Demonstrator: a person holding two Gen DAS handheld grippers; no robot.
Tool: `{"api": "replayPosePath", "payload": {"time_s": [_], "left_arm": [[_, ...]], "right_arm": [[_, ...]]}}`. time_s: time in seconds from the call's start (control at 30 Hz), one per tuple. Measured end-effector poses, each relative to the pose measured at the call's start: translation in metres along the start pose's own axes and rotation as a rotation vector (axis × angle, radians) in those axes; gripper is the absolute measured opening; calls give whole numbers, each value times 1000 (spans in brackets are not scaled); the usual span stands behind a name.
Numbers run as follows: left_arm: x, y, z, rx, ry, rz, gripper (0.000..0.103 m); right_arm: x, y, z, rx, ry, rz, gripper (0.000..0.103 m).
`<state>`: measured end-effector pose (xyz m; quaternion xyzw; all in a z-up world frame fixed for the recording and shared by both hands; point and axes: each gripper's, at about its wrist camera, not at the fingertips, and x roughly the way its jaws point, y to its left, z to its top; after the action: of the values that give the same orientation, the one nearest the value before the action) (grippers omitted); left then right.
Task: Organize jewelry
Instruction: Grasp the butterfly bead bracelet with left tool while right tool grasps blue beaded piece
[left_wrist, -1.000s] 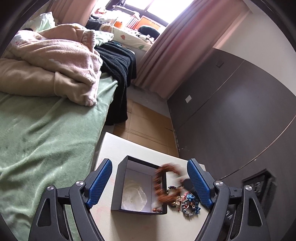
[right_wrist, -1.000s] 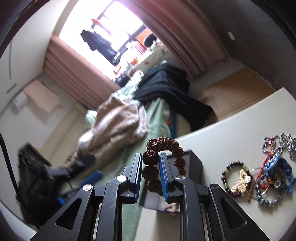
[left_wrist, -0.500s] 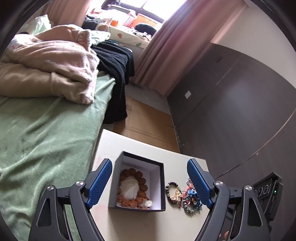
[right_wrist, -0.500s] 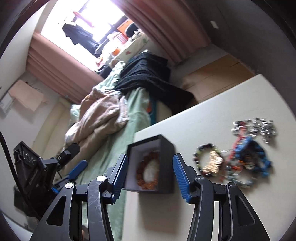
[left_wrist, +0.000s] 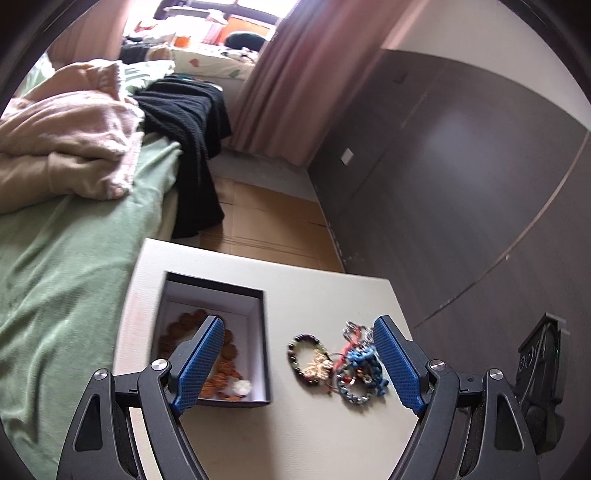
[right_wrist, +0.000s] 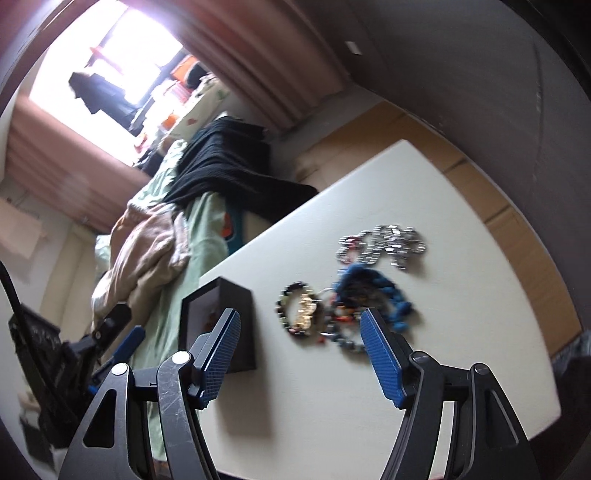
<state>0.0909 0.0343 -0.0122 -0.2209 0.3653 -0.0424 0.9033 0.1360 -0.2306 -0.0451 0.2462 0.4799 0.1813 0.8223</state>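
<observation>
Brown bead bracelet (left_wrist: 221, 363) in box (left_wrist: 263, 332) (table (left_wrist: 314, 435))

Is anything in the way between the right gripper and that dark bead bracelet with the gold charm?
Nothing visible. The right gripper has its jaws open above the table, and the bracelet lies in plain view just ahead. The blue piece crowds its right side, the box stands apart on its left.
</observation>
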Motion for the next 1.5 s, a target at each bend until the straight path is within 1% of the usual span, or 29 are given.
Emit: {"api": "replayPosePath", "payload": {"time_s": [0.07,0.13,0.17,0.2,0.23,0.3,0.37,0.47,0.53,0.57,0.67,0.87,0.9,0.97,1.0,1.03,1.07,1.13,1.2,1.27,1.3,1.33,1.37,1.47,1.5], "left_arm": [[7,-10,-4,24,10,-8,82],[18,-21,-9,57,37,-12,74],[22,-24,-10,67,49,-12,71],[28,-28,-12,79,68,-13,65],[35,-32,-14,88,94,-12,58],[45,-37,-17,96,125,-17,52],[52,-41,-19,105,143,-19,50],[66,-45,-21,113,174,-5,50],[78,-46,-22,110,209,5,50],[85,-46,-24,112,233,13,50],[100,-44,-25,110,268,38,50],[128,-49,-30,126,326,41,50],[132,-50,-32,134,338,52,50],[139,-49,-34,142,353,72,49],[144,-48,-36,142,365,81,44],[146,-47,-38,141,374,86,43],[148,-46,-39,142,381,92,43],[152,-46,-43,152,384,104,43],[155,-47,-47,162,395,98,43],[156,-50,-50,189,388,115,42],[156,-51,-50,200,387,123,39],[156,-51,-50,213,382,141,31],[156,-51,-50,219,381,155,30],[152,-46,-48,193,376,131,30],[147,-44,-45,189,361,132,30]], "right_arm": [[-4,-10,3,19,-5,-23,68],[-7,-18,6,40,-7,-37,68],[-8,-22,7,50,-5,-38,68],[-9,-26,8,61,-2,-36,68],[-9,-28,10,70,2,-31,68],[-10,-34,13,95,12,-7,68],[-11,-39,16,112,23,5,68],[-11,-43,20,114,26,-14,68],[-10,-45,22,119,32,-18,68],[-9,-48,24,130,36,-16,68],[-6,-55,29,158,42,-4,68],[2,-64,39,197,49,13,68],[4,-65,41,205,50,13,68],[7,-67,43,217,52,14,68],[8,-68,44,224,53,14,68],[9,-69,44,228,54,15,68],[10,-69,44,232,56,14,68],[13,-70,44,240,59,6,68],[16,-71,44,246,64,1,68],[20,-69,43,247,68,-4,68],[21,-69,43,244,71,-7,68],[24,-67,42,237,75,-11,68],[26,-65,41,230,80,-15,68],[31,-61,39,210,93,-25,68],[32,-60,39,203,95,-29,68]]}}
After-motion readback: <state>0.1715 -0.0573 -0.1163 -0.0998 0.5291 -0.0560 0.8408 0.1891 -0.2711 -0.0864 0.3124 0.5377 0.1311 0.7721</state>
